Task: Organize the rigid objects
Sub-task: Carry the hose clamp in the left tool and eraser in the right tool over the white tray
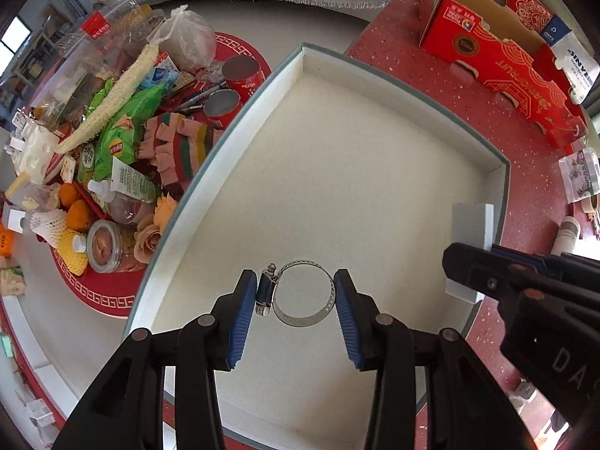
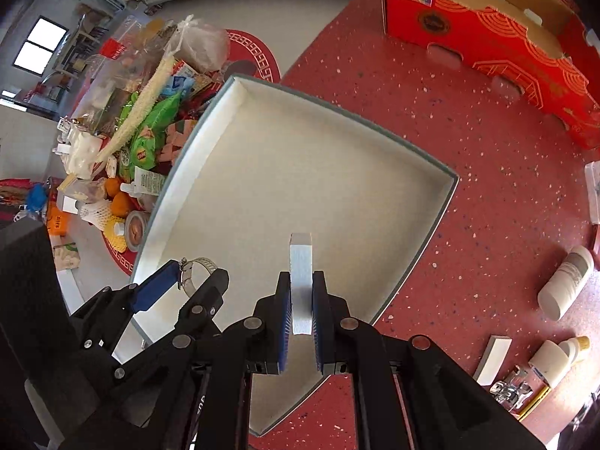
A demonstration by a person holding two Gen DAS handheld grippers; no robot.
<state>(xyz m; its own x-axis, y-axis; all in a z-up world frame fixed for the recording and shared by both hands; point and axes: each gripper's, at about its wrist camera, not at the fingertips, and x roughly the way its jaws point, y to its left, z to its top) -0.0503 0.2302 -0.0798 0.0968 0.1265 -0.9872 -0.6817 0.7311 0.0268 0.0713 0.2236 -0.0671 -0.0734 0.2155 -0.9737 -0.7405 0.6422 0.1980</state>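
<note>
Left gripper (image 1: 296, 296): jaws part-open, pinching hose clamp (image 1: 302, 292) over white tray (image 1: 375, 157) | right gripper (image 2: 302, 300): jaws tight on white block (image 2: 300, 281), above tray

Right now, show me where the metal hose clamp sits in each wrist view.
Left wrist view: hose clamp at lower centre, pinched between the left gripper pads, over the white tray.
Right wrist view: hose clamp at lower left, mostly hidden behind the left gripper's fingers.
Shared landmark: the red cardboard box beyond the tray.
</note>
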